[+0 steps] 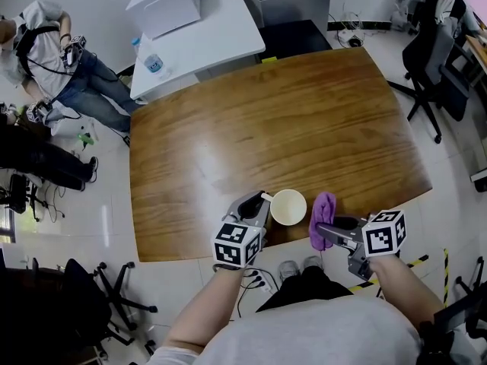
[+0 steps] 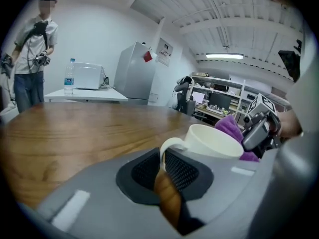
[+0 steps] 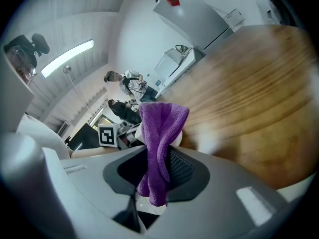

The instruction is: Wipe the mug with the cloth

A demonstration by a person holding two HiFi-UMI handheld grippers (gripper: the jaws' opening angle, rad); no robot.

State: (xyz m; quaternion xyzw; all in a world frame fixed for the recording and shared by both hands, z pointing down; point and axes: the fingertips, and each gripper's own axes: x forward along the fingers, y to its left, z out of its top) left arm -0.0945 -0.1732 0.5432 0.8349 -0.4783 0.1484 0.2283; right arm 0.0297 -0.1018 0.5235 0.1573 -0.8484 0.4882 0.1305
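Observation:
A cream mug (image 1: 288,207) sits at the near edge of the wooden table (image 1: 274,135). My left gripper (image 1: 259,207) is shut on the mug's handle (image 2: 167,146), so the mug (image 2: 214,142) stands just past its jaws. A purple cloth (image 1: 323,217) hangs bunched at the mug's right side. My right gripper (image 1: 327,231) is shut on this cloth (image 3: 157,143), which rises from between the pads and presses against the mug's outer wall. Most of the mug is hidden behind the cloth in the right gripper view.
A white side table (image 1: 199,36) with a white box (image 1: 163,2) and a water bottle (image 1: 152,61) stands beyond the far left corner. A person (image 1: 53,59) stands at the left. Office chairs (image 1: 430,59) are at the right and lower left.

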